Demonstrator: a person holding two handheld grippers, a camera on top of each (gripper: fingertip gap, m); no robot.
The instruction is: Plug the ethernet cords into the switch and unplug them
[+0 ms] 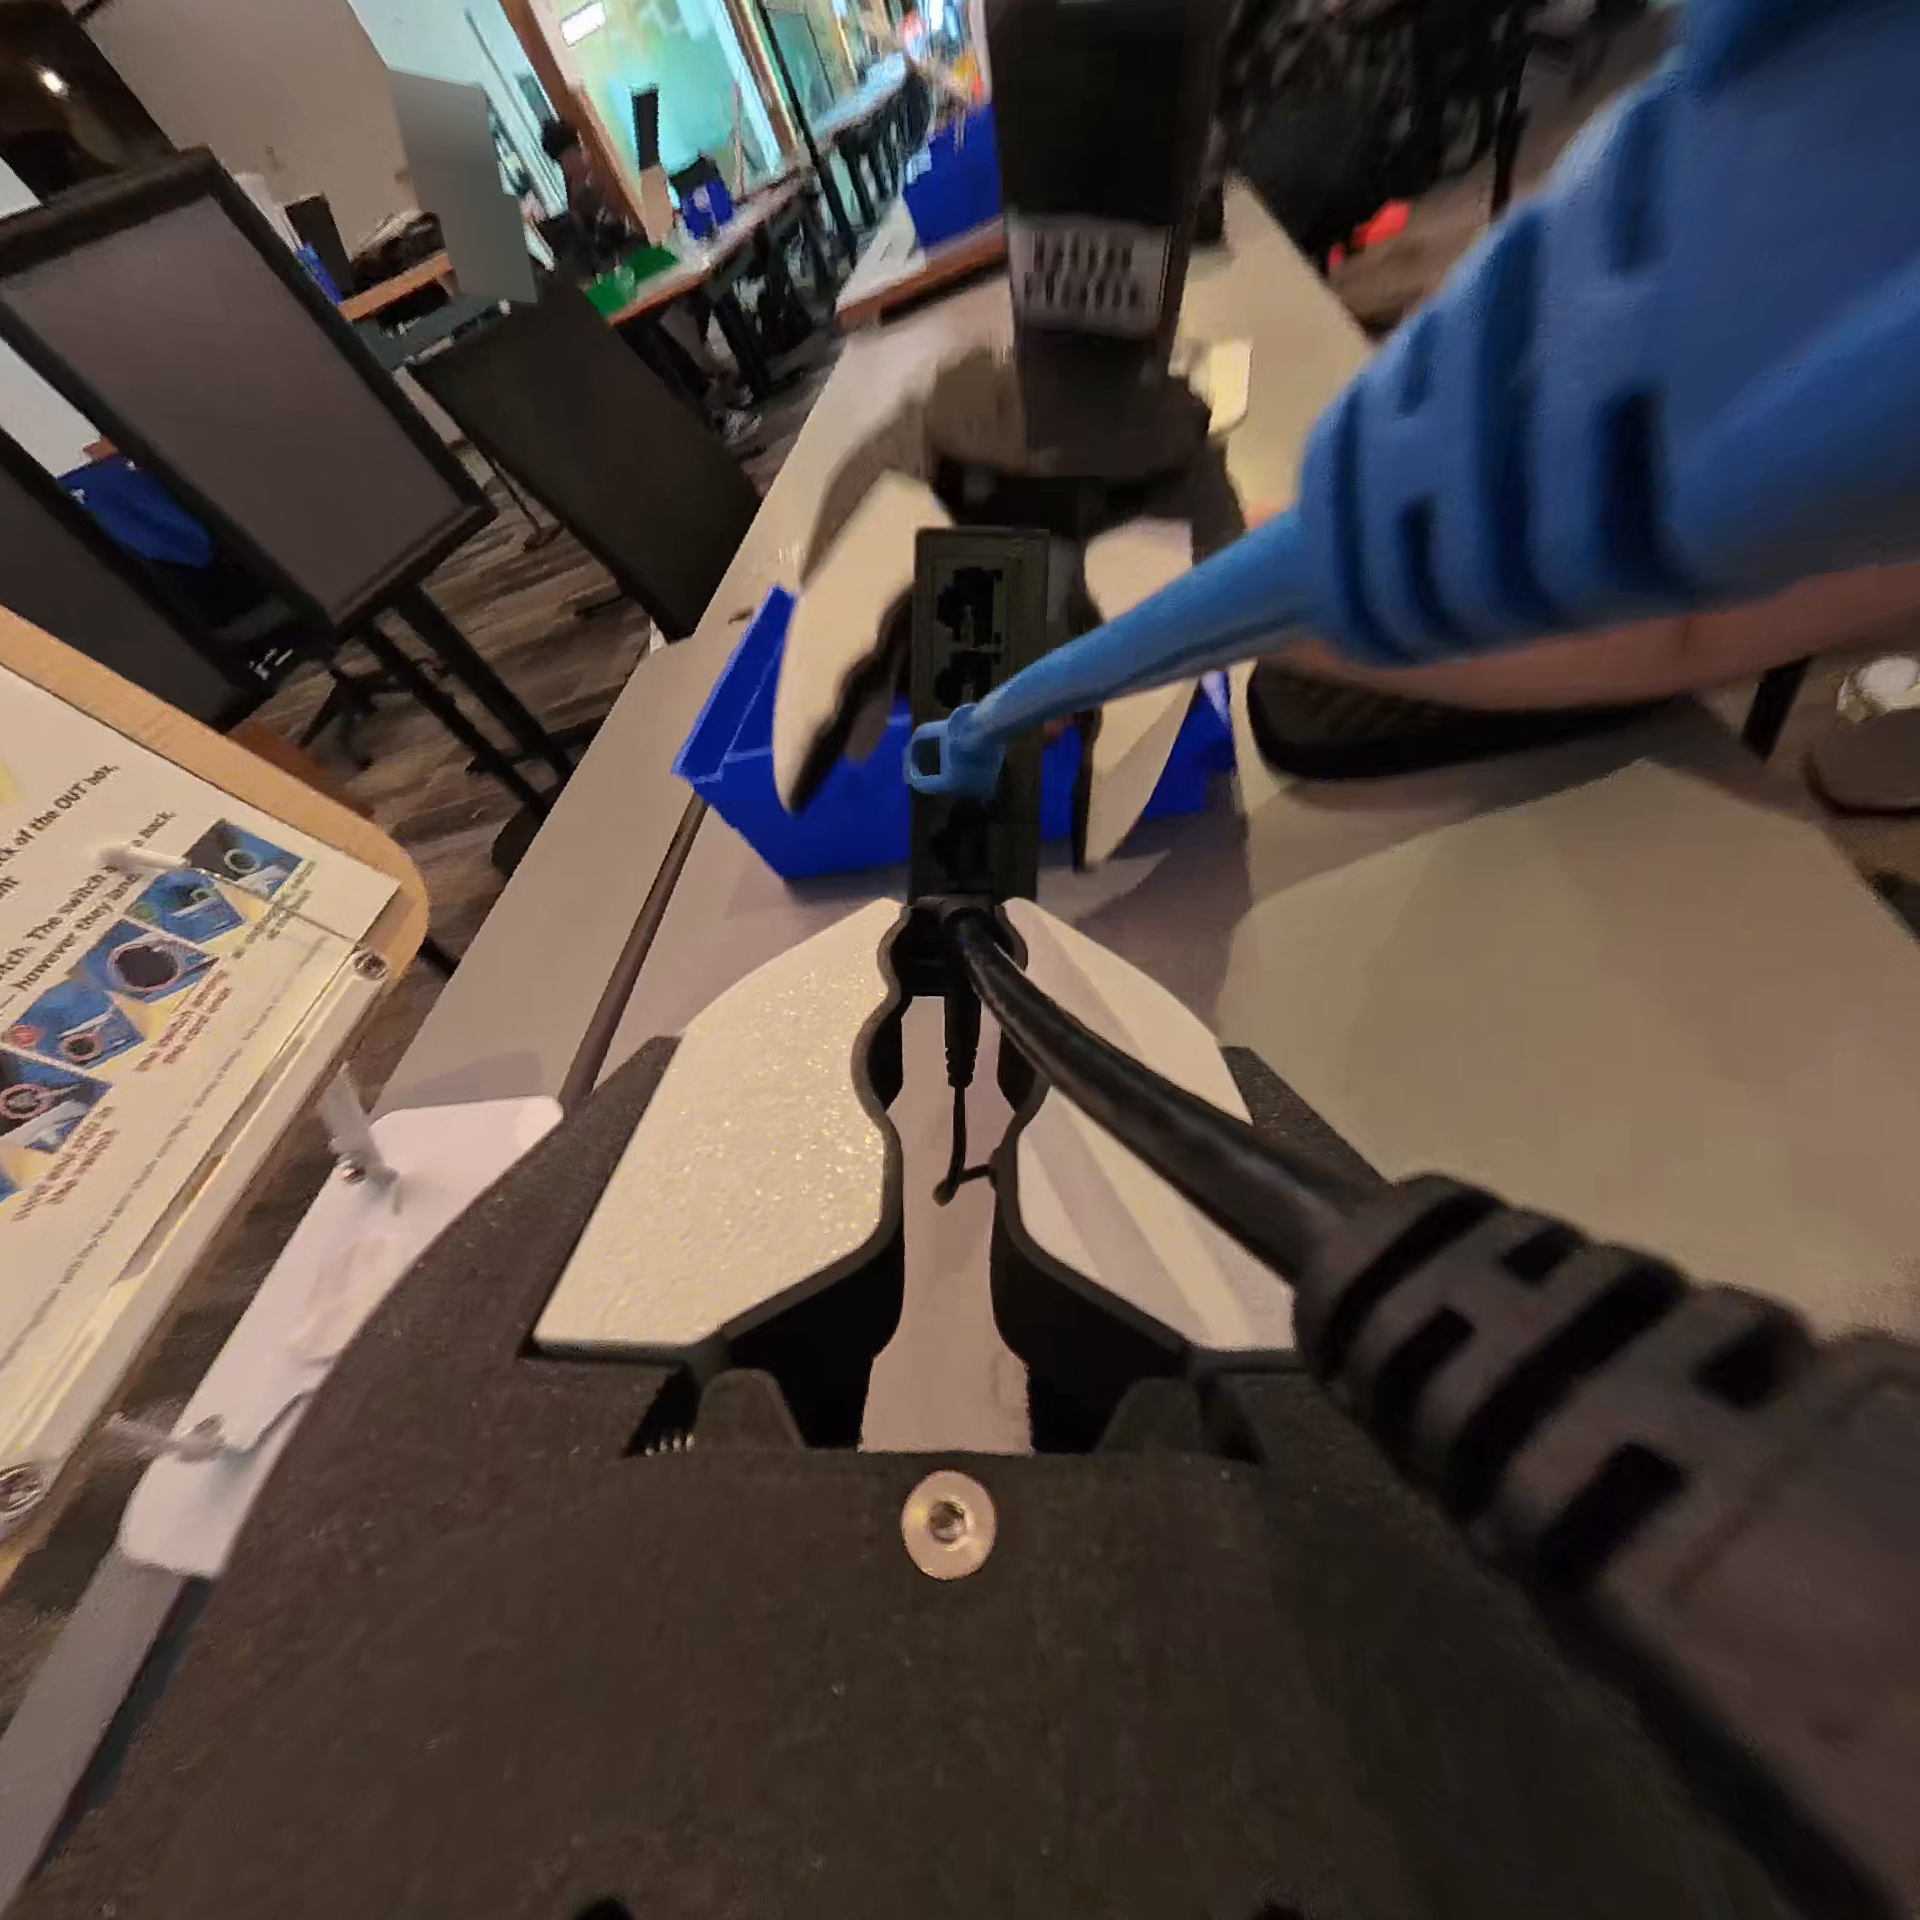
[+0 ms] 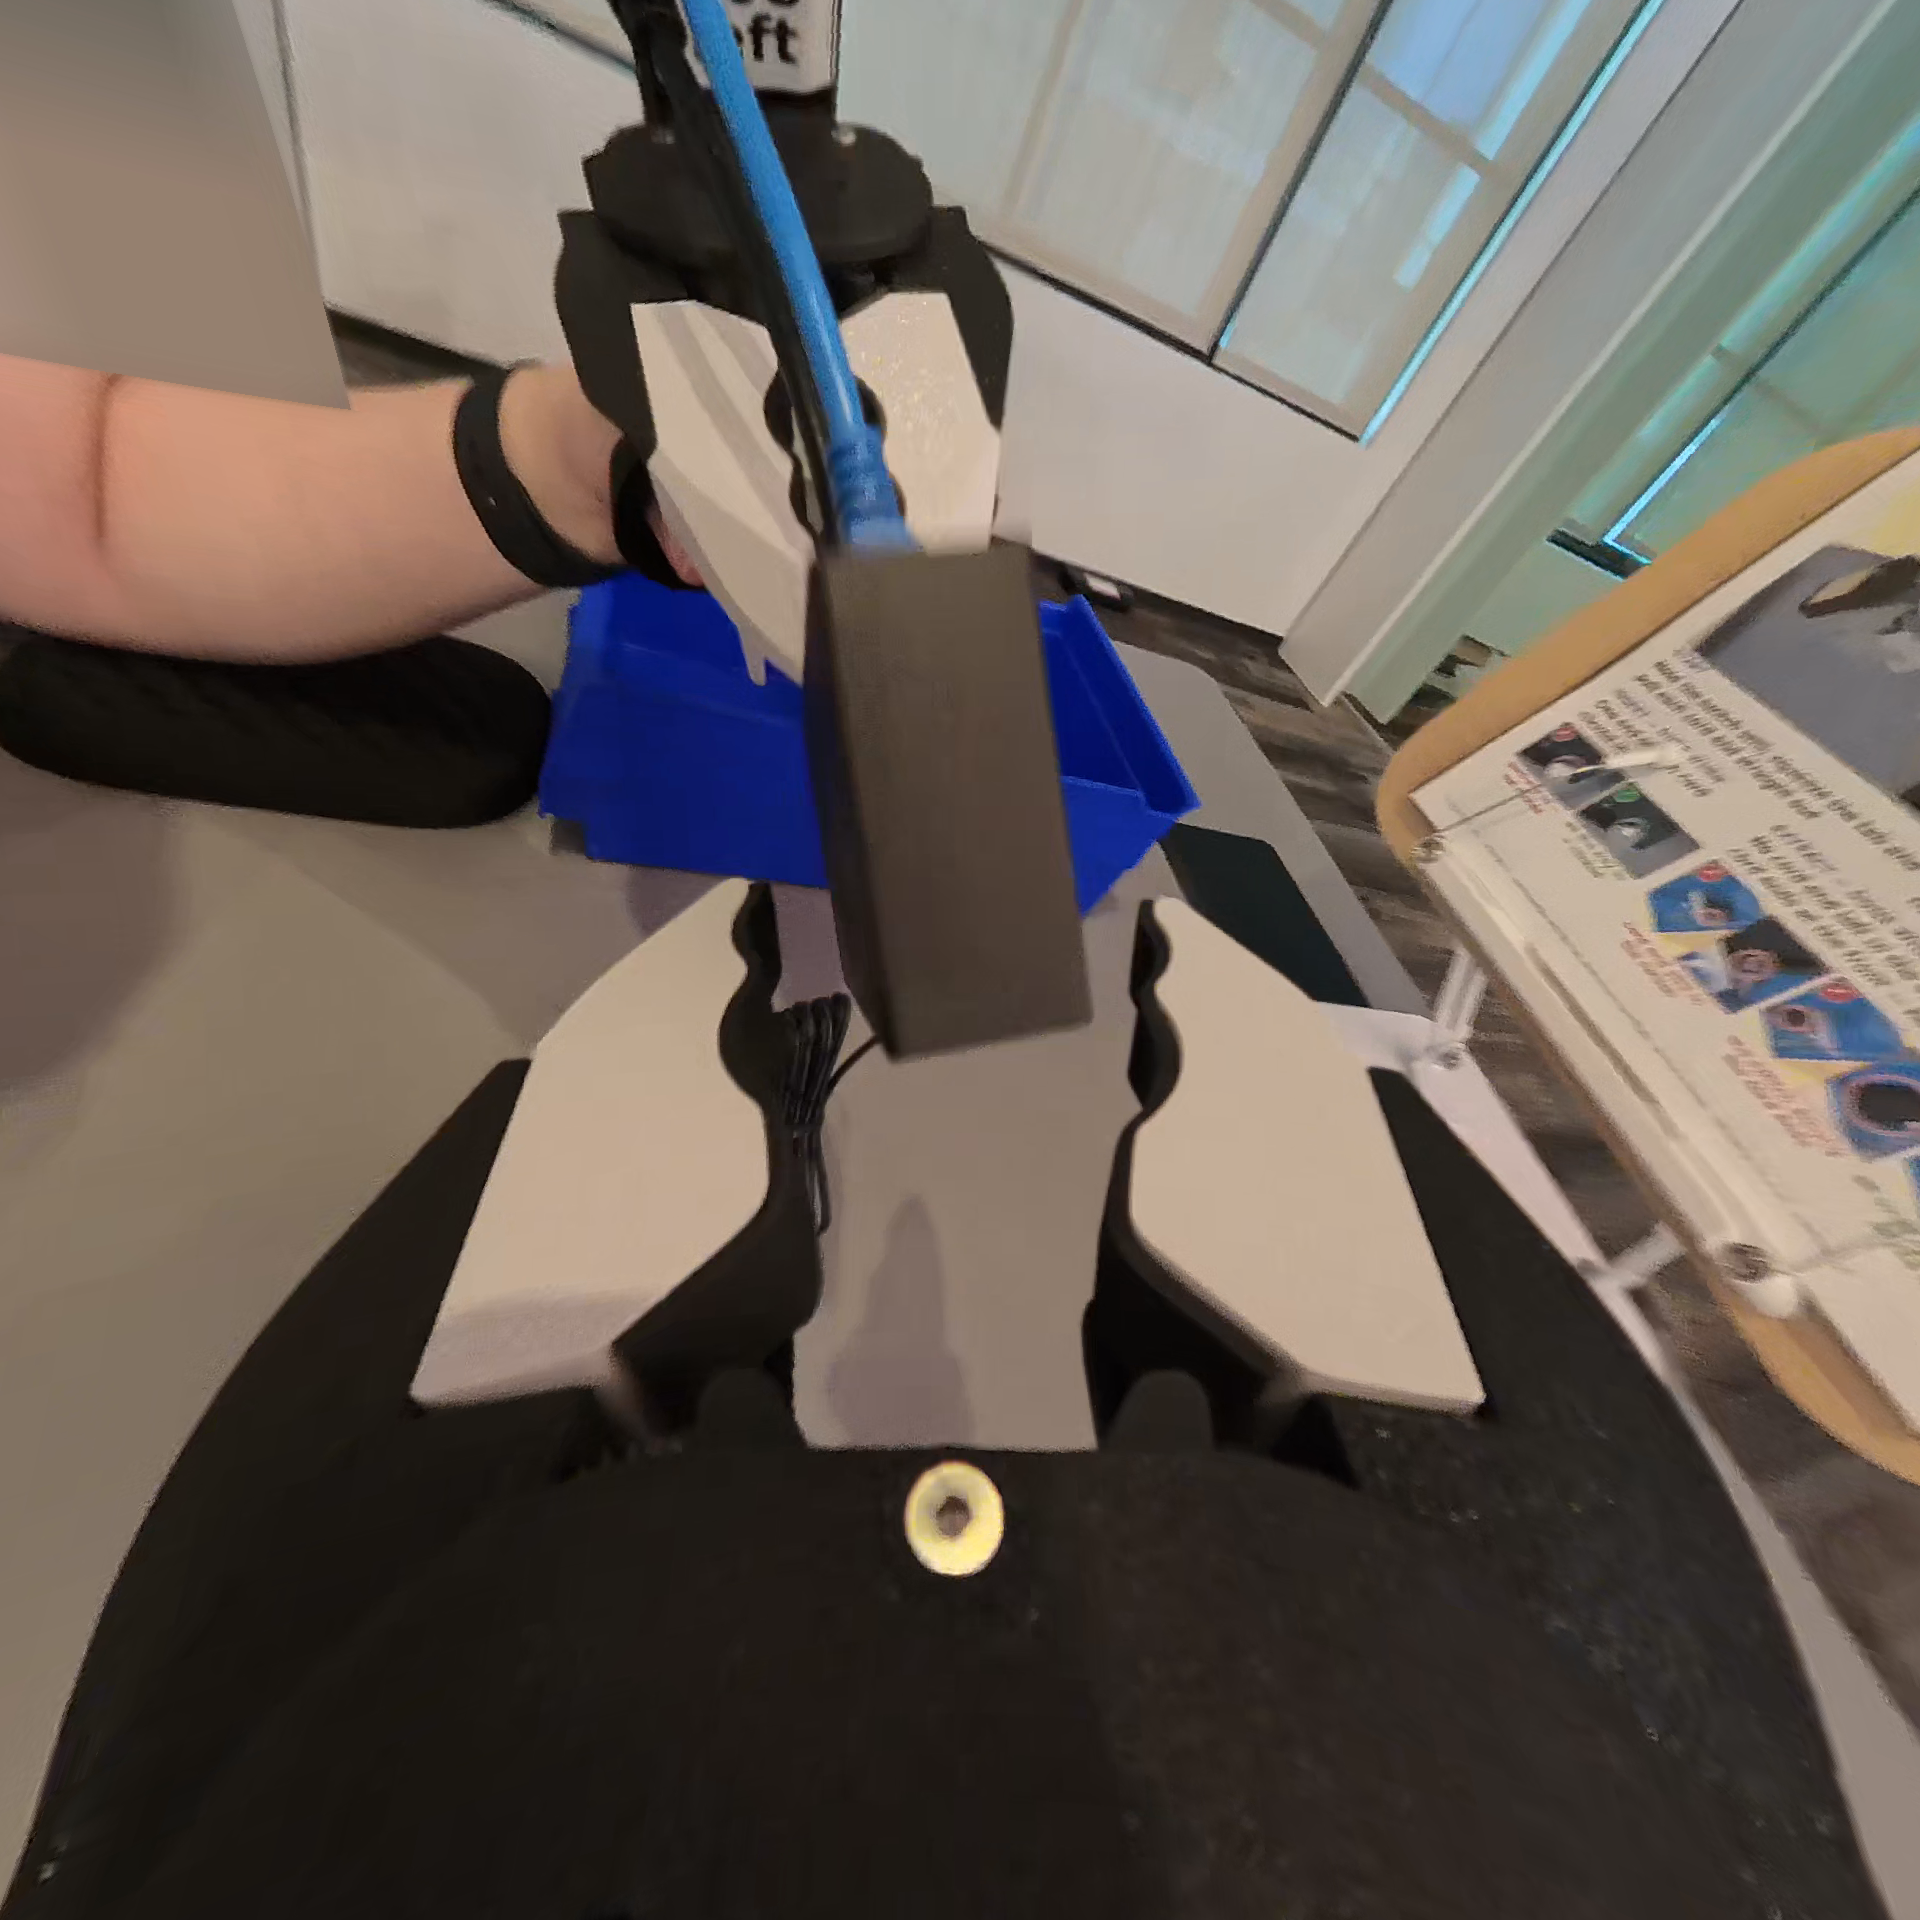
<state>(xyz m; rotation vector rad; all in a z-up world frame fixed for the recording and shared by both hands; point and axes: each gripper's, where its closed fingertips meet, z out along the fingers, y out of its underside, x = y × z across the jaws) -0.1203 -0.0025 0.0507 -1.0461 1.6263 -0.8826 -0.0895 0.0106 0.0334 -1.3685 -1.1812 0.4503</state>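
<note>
Grey desk (image 2: 260,987) below, blue bin (image 2: 665,748) near its far edge. Left gripper (image 1: 956,920) pinches the light, rigid switch (image 2: 935,790) (cords stiff); right gripper (image 2: 940,935) spread around it.

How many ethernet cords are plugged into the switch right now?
2. The blue cord sits in a middle port of the black switch. The black cord enters the near end, between the left gripper fingers. None seems hidden.

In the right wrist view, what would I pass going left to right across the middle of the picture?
Person's forearm → blue bin → black switch → instruction board.
</note>
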